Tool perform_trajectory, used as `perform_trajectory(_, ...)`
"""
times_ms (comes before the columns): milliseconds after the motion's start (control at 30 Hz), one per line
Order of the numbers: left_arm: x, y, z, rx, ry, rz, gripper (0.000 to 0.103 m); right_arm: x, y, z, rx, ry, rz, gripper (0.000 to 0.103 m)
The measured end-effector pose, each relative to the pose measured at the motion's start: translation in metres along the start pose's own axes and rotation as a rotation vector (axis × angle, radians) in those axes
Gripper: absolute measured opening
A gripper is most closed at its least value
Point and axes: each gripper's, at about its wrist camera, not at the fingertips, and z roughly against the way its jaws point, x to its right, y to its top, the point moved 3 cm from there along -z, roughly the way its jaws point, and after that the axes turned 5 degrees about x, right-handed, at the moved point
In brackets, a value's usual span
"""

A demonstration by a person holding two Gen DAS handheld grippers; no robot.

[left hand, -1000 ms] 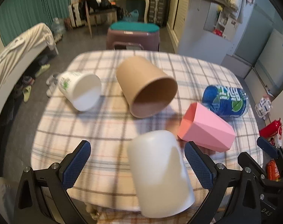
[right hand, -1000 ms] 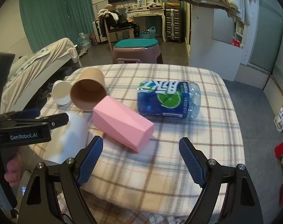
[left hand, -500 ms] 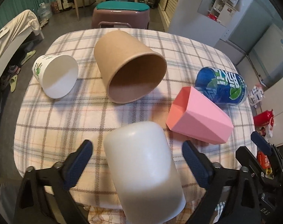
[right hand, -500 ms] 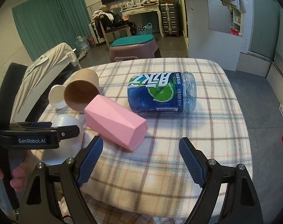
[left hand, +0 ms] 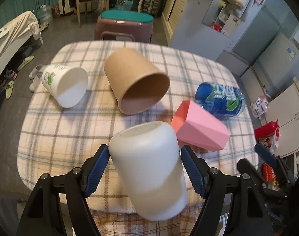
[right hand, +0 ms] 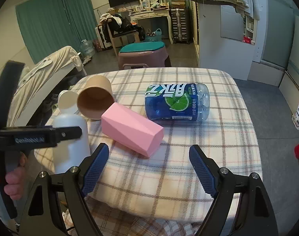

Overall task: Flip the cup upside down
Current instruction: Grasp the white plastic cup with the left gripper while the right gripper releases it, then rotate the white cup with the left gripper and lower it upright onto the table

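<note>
White cup point(left hand: 147, 169) base-up, seemingly slightly tilted

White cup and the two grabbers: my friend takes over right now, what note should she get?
Left gripper: shut on the smooth white plastic cup, closed base up and tilted, at the near edge of the plaid-covered table.
Right gripper: open, holding nothing.
Done: cup gripped.
Left: set it mouth-down, release.
The pink faceted cup lies close by.
</note>
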Motion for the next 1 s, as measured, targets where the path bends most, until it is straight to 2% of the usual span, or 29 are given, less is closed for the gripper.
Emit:
perform_trajectory(233, -0.001, 0.006, 0.026, 0.103, -0.007, -0.017, 0.075, -0.008, -0.002, 0.004, 0.005, 0.001, 0.011, 0.084)
perform_trajectory(433, 0.001, 0.009, 0.039, 0.184, 0.018, -0.066, 0.075, -0.011, -0.004, 0.006, 0.007, -0.004, 0.013, 0.084)
perform_trajectory(700, 0.002, 0.001, 0.030, 0.250, 0.107, -0.141, 0.075, -0.011, -0.006, 0.006, 0.003, -0.007, 0.013, 0.084)
perform_trajectory(867, 0.009, -0.001, 0.029, 0.356, 0.181, -0.211, 0.075, -0.010, -0.009, 0.003, -0.008, -0.013, 0.011, 0.084)
perform_trajectory(1000, 0.011, -0.002, 0.024, 0.395, 0.184, -0.229, 0.075, -0.009, -0.011, 0.001, -0.015, -0.024, 0.016, 0.084)
